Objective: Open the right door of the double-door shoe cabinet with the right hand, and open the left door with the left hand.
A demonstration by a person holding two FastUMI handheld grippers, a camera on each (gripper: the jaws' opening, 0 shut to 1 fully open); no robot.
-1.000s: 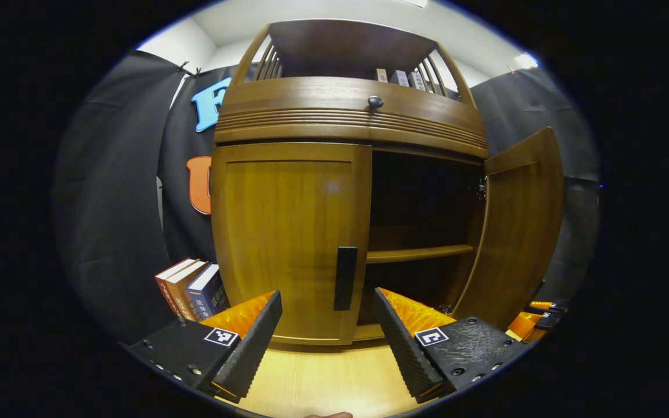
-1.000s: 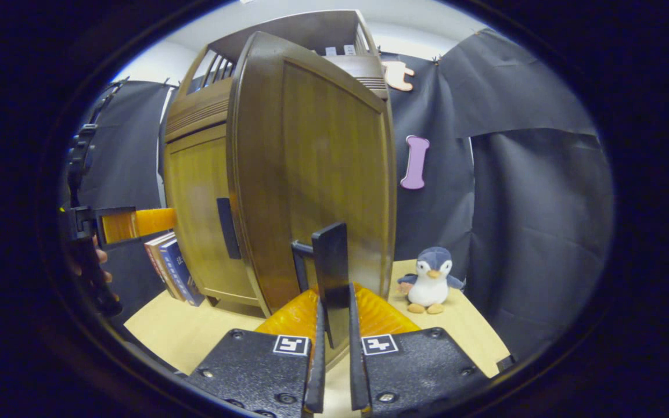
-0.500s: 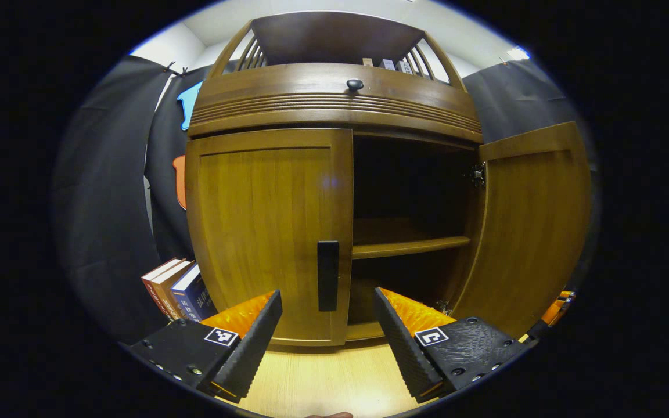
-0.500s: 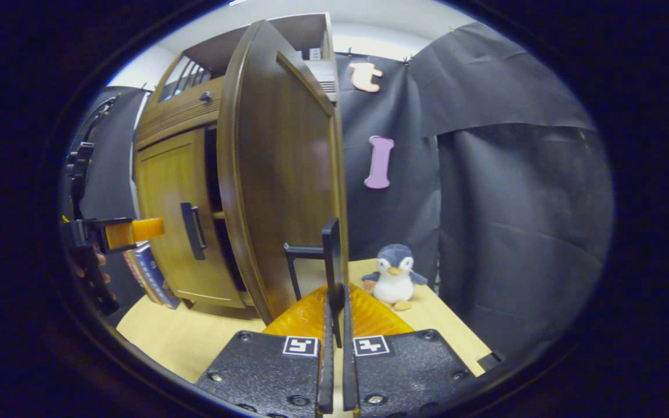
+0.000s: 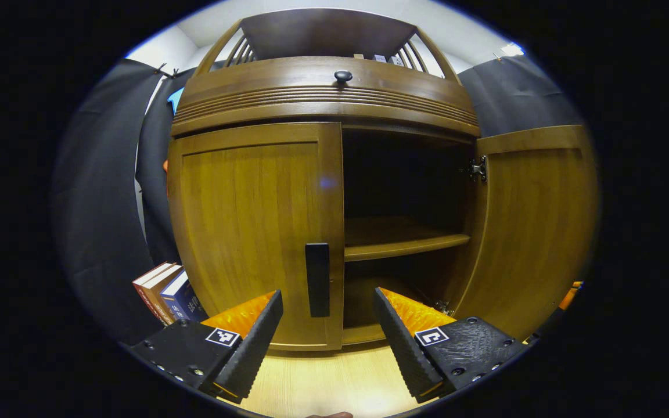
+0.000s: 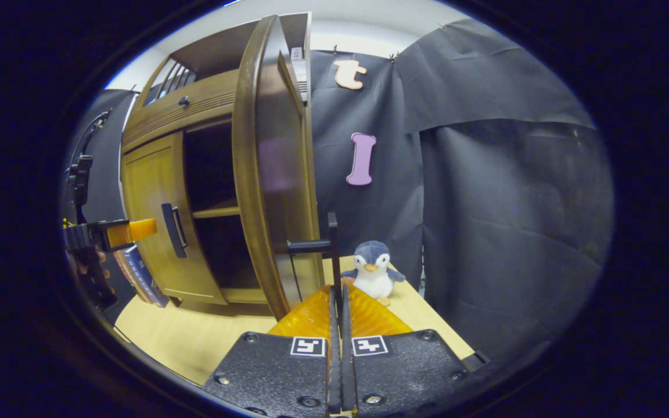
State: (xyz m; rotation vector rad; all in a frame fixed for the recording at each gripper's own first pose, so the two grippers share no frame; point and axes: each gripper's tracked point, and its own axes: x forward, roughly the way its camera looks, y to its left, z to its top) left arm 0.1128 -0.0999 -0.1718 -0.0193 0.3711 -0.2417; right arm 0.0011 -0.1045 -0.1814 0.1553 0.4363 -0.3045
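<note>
A wooden double-door shoe cabinet (image 5: 323,98) stands on a pale tabletop (image 5: 334,380) in the booth, its right door (image 5: 535,232) swung wide on its hinge while the left door (image 5: 253,232) sits flush and closed. In the left gripper view, the left gripper (image 5: 327,328) hovers just in front of the closed door with its fingers spread wide and nothing between them, the door's dark vertical handle (image 5: 317,280) framed in the gap above. The opened half shows a dark interior crossed by one shelf (image 5: 404,244). A few books (image 5: 166,287) lean beside the cabinet's left flank. In the right gripper view, the right gripper (image 6: 338,316) is clamped on the right door's handle (image 6: 331,255), both fingers pressed against the thin dark bar, with the door (image 6: 270,174) seen nearly edge-on. A plush penguin (image 6: 372,270) sits on the table just beyond that handle, near the black cloth wall (image 6: 509,191). Farther off at left, the left gripper (image 6: 119,232) shows near the closed door's handle (image 6: 172,230).
</note>
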